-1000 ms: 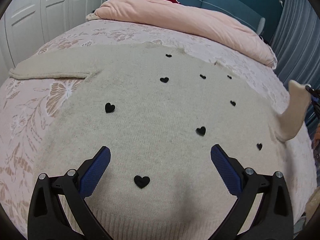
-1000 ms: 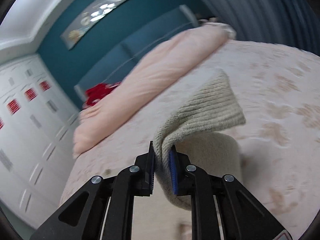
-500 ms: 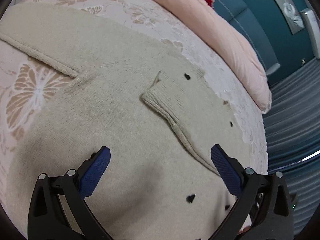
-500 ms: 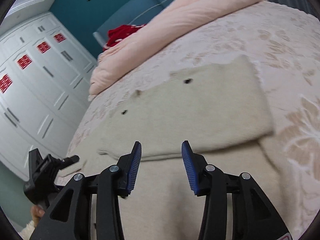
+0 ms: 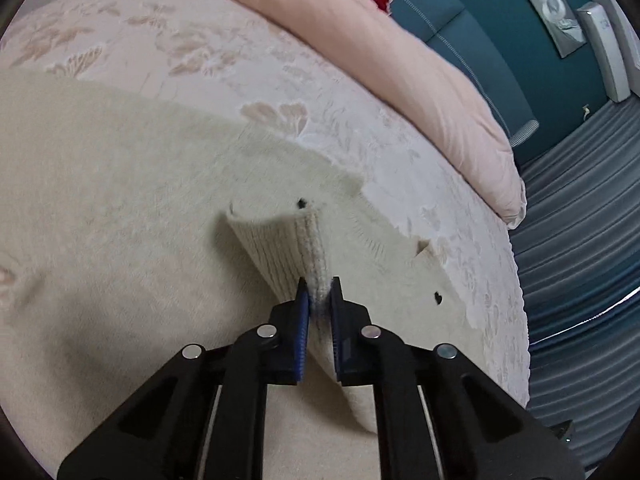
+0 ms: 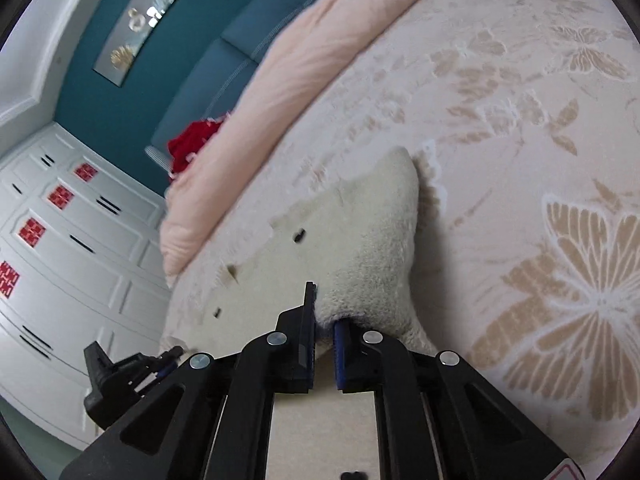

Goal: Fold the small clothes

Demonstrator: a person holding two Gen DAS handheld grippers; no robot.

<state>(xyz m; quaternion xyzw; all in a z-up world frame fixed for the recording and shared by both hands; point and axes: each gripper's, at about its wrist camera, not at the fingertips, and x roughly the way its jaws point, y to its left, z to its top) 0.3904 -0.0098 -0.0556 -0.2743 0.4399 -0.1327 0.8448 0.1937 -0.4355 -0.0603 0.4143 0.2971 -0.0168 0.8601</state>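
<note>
Broadly, the cream sweater [image 5: 120,208] lies flat on the floral bedspread [image 6: 540,128], bare cover open to the right and toward the pink duvet [image 5: 400,68]. Left gripper [image 5: 319,294], jaws just closed, pinches the ribbed cuff [image 5: 288,252] standing upright. Right gripper [image 6: 324,312], jaws just closing, clamps a raised fold of sweater.

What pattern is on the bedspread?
Pale pink bedspread with tan butterflies and leaves; clearest in the right wrist view.

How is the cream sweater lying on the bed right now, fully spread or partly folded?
Partly folded. The sleeve cuff lies across the sweater body, pinched in the left claw.
</note>
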